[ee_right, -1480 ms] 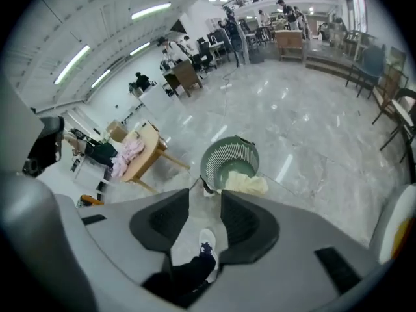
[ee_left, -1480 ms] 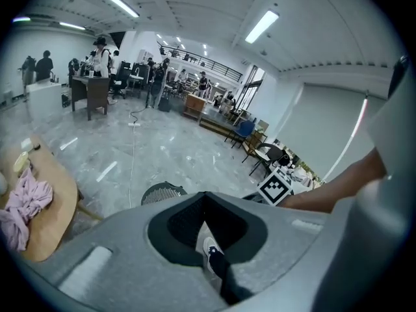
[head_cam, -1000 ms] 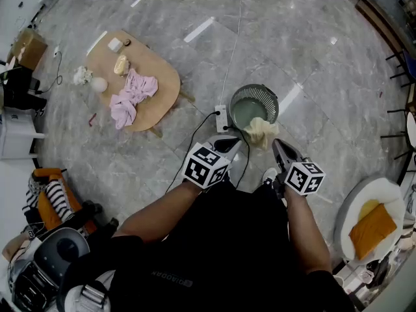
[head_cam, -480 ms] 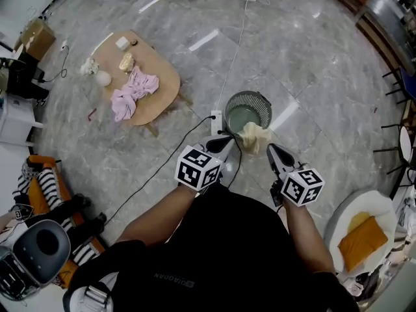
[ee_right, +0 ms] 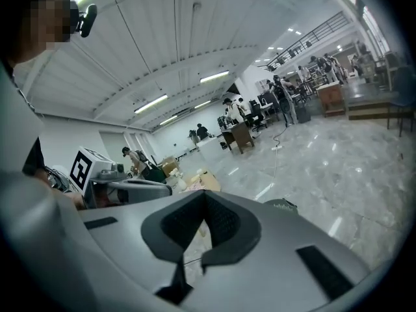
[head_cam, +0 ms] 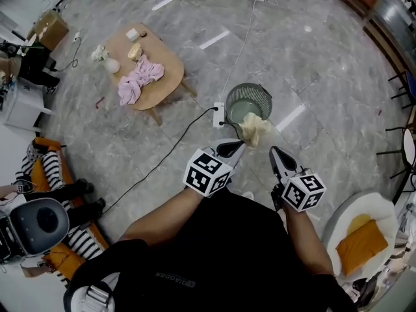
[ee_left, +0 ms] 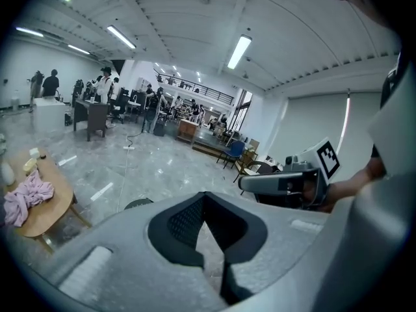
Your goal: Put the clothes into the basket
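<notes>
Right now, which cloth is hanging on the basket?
The cream cloth, hanging over the basket's near rim. The pink clothes lie on the wooden table instead, away from the basket.

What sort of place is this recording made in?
Probably a large open workshop or lab hall, not a home. It has a wide polished stone floor, long ceiling strip lights, and desks with several people standing around them in the background.

The clothes (head_cam: 138, 80) are pink, the cloth (head_cam: 255, 127) cream, the basket (head_cam: 247, 88) grey-green.
</notes>
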Motion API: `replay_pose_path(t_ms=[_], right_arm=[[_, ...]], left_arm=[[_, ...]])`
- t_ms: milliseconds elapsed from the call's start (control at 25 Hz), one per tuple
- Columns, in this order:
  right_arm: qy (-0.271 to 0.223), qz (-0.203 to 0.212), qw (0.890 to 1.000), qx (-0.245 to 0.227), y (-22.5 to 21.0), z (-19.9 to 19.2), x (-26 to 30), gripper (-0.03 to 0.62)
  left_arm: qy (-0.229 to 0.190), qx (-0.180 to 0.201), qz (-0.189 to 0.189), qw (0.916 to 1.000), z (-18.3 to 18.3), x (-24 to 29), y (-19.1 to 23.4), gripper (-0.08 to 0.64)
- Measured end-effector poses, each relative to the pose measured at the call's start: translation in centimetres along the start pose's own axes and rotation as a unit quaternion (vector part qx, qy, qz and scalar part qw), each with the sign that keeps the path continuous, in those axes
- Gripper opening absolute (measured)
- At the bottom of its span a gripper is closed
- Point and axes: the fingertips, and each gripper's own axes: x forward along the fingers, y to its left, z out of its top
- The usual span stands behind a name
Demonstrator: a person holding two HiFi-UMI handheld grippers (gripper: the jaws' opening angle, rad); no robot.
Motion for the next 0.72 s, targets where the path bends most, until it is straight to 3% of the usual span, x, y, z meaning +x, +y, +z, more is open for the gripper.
replay_pose_path(t_ms=[360, 720], right_arm=[[0.007, -0.006, 1.000, -0.028, -0.2, -2.0, -3.9, 0.015], [-0.008, -0.014, 0.998, -0.054, -0.9, -1.1, -5.8, 0.014]], left_arm=[[-0.011, 0.016, 0.021, 0.9996, -0.4, -1.0, -3.6, 0.000], [-0.016, 0.029, 0.018, 0.9993, 0.3, 0.4, -6.1, 0.000]])
